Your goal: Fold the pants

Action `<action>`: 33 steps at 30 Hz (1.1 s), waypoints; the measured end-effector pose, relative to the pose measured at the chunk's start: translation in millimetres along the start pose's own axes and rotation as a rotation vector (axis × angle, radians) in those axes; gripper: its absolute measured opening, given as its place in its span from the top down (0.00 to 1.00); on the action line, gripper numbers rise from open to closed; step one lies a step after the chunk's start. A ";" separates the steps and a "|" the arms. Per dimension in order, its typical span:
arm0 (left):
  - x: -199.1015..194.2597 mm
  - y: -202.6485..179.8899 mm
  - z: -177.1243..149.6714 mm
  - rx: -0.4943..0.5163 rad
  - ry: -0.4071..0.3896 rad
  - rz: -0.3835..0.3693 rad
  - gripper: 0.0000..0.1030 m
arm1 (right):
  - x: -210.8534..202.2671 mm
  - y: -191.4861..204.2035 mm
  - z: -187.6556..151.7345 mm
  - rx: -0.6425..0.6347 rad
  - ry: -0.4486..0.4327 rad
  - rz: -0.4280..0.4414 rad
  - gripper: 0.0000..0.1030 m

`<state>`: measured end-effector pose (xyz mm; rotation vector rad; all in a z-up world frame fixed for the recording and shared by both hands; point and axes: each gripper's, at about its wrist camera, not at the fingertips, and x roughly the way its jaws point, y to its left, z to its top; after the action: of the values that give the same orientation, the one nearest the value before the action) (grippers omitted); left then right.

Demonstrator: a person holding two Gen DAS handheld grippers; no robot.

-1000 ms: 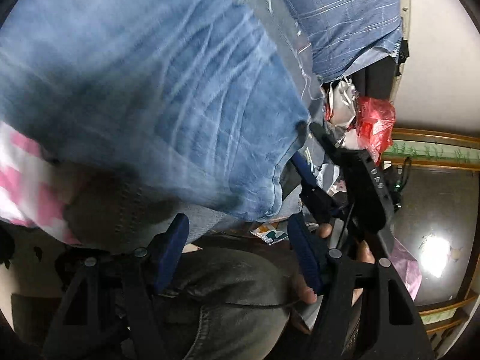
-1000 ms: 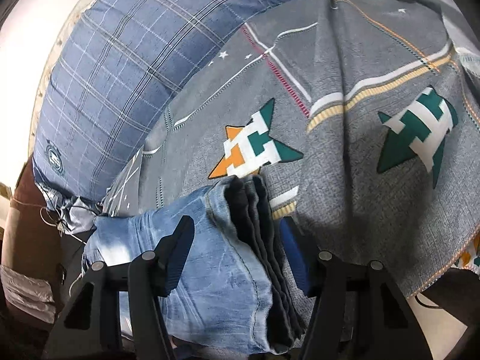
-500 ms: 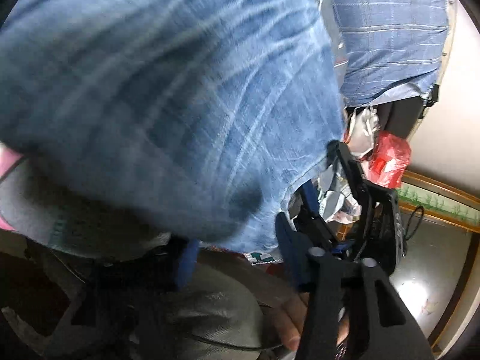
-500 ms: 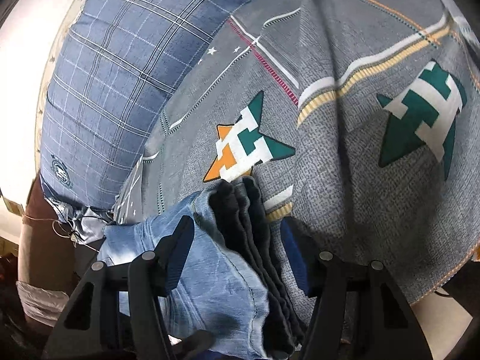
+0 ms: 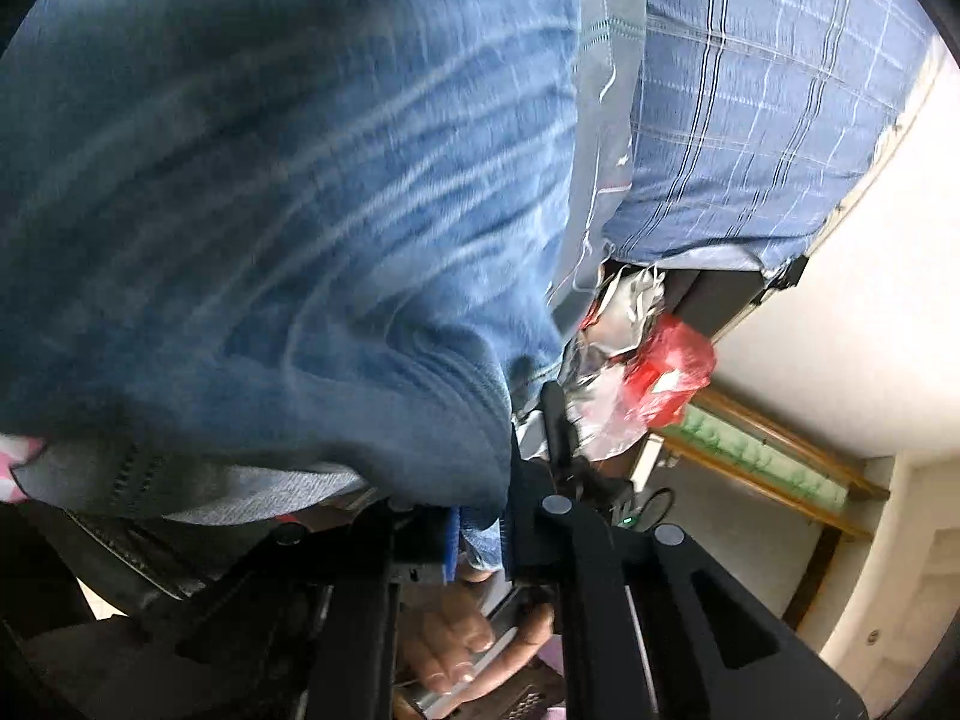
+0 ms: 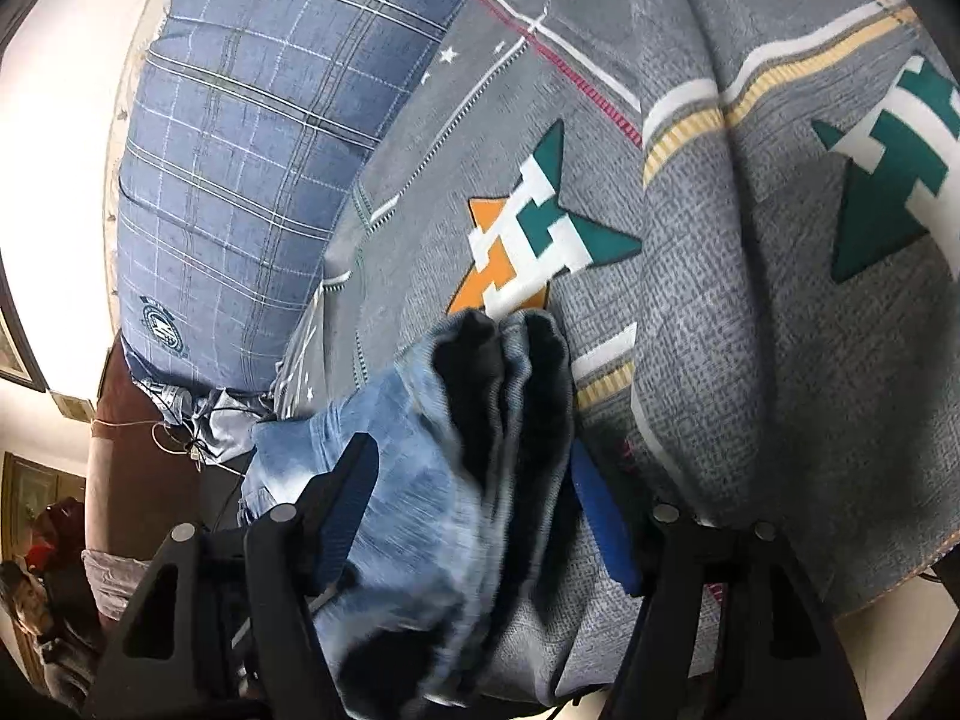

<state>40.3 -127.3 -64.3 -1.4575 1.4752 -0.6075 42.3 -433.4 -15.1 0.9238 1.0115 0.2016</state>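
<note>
the jeans (image 6: 456, 480) lie bunched on the bed's grey patterned blanket (image 6: 750, 312), their blue denim folded into several layers with dark inner folds showing at the end nearest the orange and green arrow print. in the right wrist view that layered bundle runs straight down between the two fingers of the right tongs (image 6: 474, 516); the fingers stand apart on either side of the cloth, the blue pad (image 6: 603, 528) of the right-hand finger just beside the dark folds, and whether either pad actually presses the denim i cannot tell.

from the left wrist view the jeans (image 5: 288, 192) fill most of the frame, blurred and very close, draping over the tool. the left tongs (image 5: 480, 531) are drawn nearly together with a fold of the denim edge pinched between them, a thin blue pad showing at the gap. below the tool a bare hand (image 5: 474, 642) wraps the handle.

beyond the blanket sits a blue plaid pillow (image 6: 252, 156) against the pale wall, touching the blanket's edge. in the left wrist view the same pillow (image 5: 762, 96) appears at the upper right, and under it a crumpled silver wrapper (image 5: 618, 312) lies beside a red plastic bag (image 5: 672, 372). a strip of pink and white cloth (image 5: 18, 462) peeks out at the left edge under the denim.
</note>
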 end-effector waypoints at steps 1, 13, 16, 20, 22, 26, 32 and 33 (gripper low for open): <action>-0.4 -0.3 1.1 0.004 -0.002 0.000 0.89 | 1.1 -0.8 0.1 0.004 0.007 0.007 0.34; 3.3 5.7 -27.2 0.099 0.094 0.082 0.89 | -23.8 37.3 -13.7 -0.145 -0.081 0.059 0.92; -8.1 3.7 -29.9 0.115 0.138 0.057 0.87 | -38.2 73.6 -27.8 -0.223 -0.118 0.084 0.92; -46.3 -19.9 -29.0 0.191 0.118 0.042 0.82 | -35.4 124.0 -40.0 -0.262 -0.106 0.081 0.92; -73.9 -31.6 -31.1 0.258 0.099 0.064 0.69 | -26.3 163.4 -49.8 -0.310 -0.080 0.071 0.92; -139.5 -50.8 -28.0 0.416 0.049 0.056 0.53 | 6.6 220.3 -66.9 -0.359 -0.038 0.062 0.92; -254.4 -54.8 -1.2 0.590 -0.360 0.144 0.42 | 76.4 270.4 -90.7 -0.409 0.043 0.036 0.91; -264.3 -51.3 5.2 0.582 -0.365 0.133 0.40 | 93.3 277.0 -95.3 -0.418 0.061 0.030 0.91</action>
<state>29.5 116.5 49.4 -0.9443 0.9883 -0.5876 87.9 -157.1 111.7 0.5546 0.9640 0.4501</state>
